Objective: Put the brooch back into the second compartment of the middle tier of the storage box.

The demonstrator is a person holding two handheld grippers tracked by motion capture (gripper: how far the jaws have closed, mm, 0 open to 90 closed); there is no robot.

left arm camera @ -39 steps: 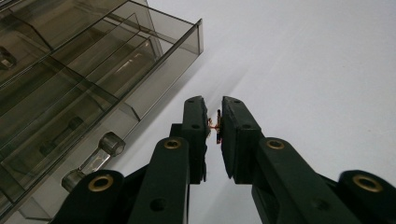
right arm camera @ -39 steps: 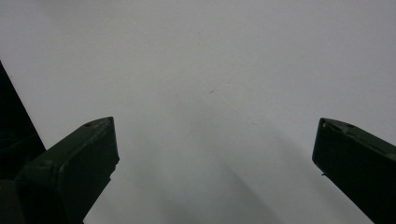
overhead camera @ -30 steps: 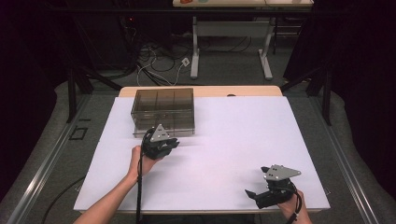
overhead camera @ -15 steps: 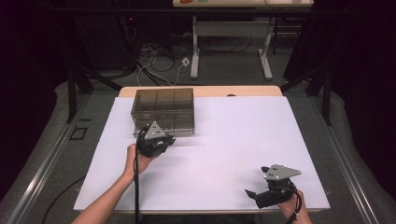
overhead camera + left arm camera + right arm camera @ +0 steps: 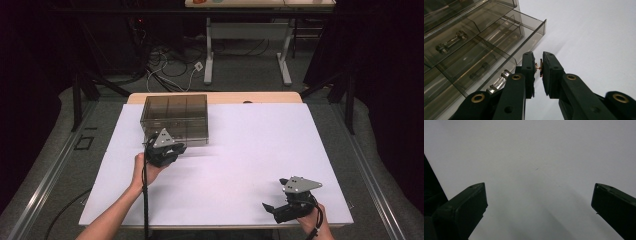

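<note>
A smoky see-through drawer box (image 5: 175, 116) stands at the back left of the white table (image 5: 250, 150). In the left gripper view one drawer (image 5: 529, 35) is pulled out, and metal parts (image 5: 451, 42) lie in the compartments. My left gripper (image 5: 178, 149) is just in front of the box. Its jaws (image 5: 537, 55) are shut on a tiny copper-coloured part (image 5: 540, 67) beside the open drawer. My right gripper (image 5: 275, 194) rests near the table's front right edge, and it (image 5: 540, 185) is wide open over bare white surface.
Table legs and loose cables (image 5: 170, 70) lie on the floor beyond the far edge. A dark frame rail (image 5: 55, 170) runs along the left side of the table.
My left gripper has shifted slightly left and toward the drawer box, still pinching the tiny part. The right gripper has stayed put.
</note>
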